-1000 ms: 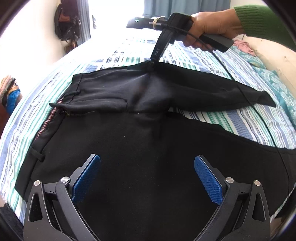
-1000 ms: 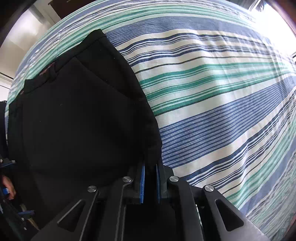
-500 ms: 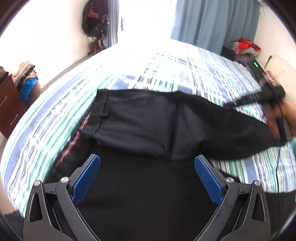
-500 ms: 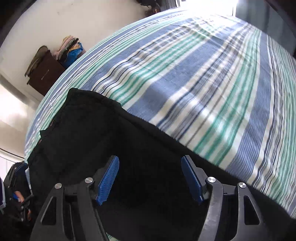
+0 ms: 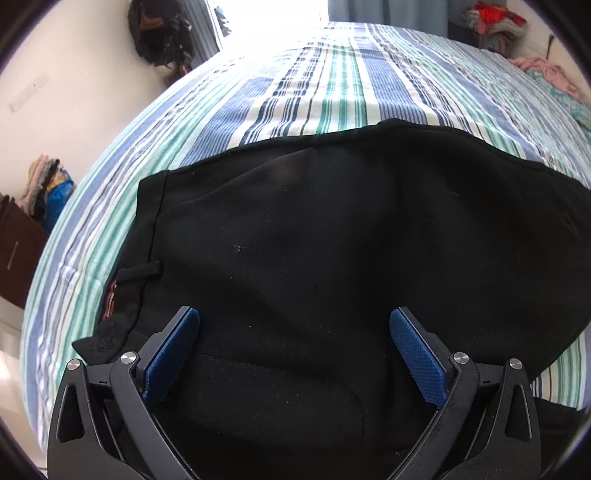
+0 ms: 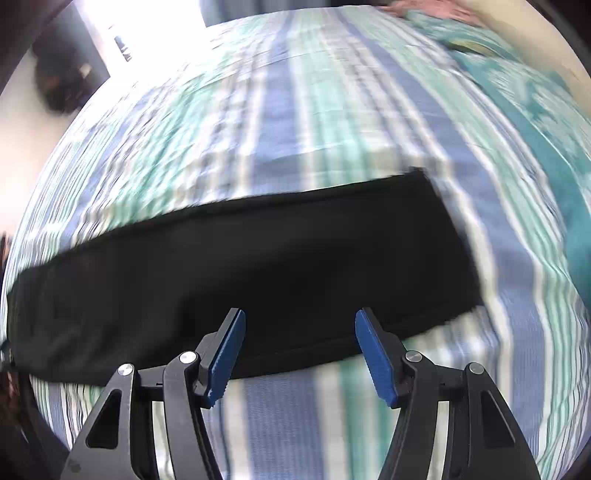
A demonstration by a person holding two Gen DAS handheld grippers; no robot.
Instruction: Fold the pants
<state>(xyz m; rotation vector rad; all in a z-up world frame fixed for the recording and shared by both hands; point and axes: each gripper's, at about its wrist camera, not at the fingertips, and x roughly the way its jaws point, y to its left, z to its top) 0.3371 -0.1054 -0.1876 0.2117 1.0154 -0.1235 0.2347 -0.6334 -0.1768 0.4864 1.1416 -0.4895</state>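
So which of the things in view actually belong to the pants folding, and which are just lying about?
For the job:
- black pants
- left gripper, open
- right gripper, jaws closing, nothing between them
- striped bedsheet

Lying about:
- dark bag
- clothes pile

The pants (image 5: 332, 240) are matt black cloth; the bed sheet (image 5: 332, 92) is smooth striped cotton-like fabric.

Left claw (image 5: 294, 349) black with ribbed blue pads, silver screws, triangular cut-outs, right claw (image 6: 300, 350) built alike
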